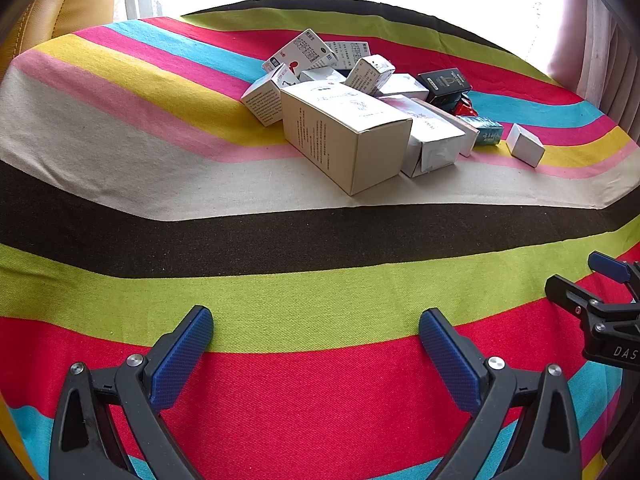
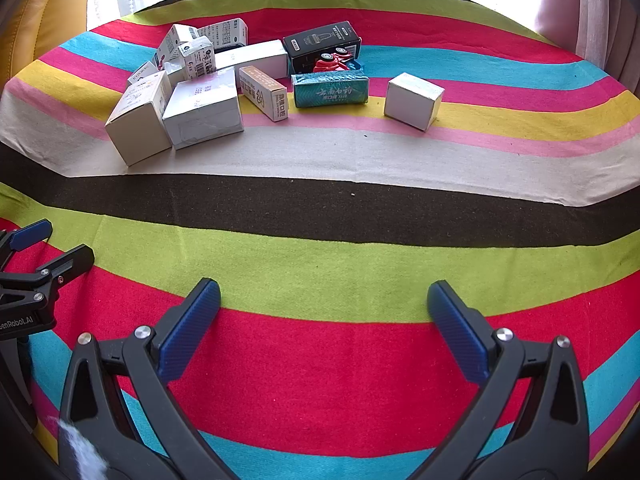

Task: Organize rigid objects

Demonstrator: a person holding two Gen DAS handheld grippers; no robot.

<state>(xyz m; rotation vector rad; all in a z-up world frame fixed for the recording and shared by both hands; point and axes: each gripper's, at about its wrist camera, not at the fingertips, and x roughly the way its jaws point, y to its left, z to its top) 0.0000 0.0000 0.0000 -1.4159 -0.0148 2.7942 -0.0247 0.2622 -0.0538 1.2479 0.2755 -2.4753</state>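
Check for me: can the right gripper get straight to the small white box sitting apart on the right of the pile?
Probably yes. The right gripper is open and empty, and only bare striped cloth lies between it and the small white box, which stands clear of the teal box beside it.

Left gripper [image 1: 316,330] and right gripper [image 2: 324,302] side by side, jaws wide, empty

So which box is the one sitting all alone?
Find the pile of boxes on the striped cloth. Look right, past the teal box. The small white box stands apart there, plain and touching nothing.
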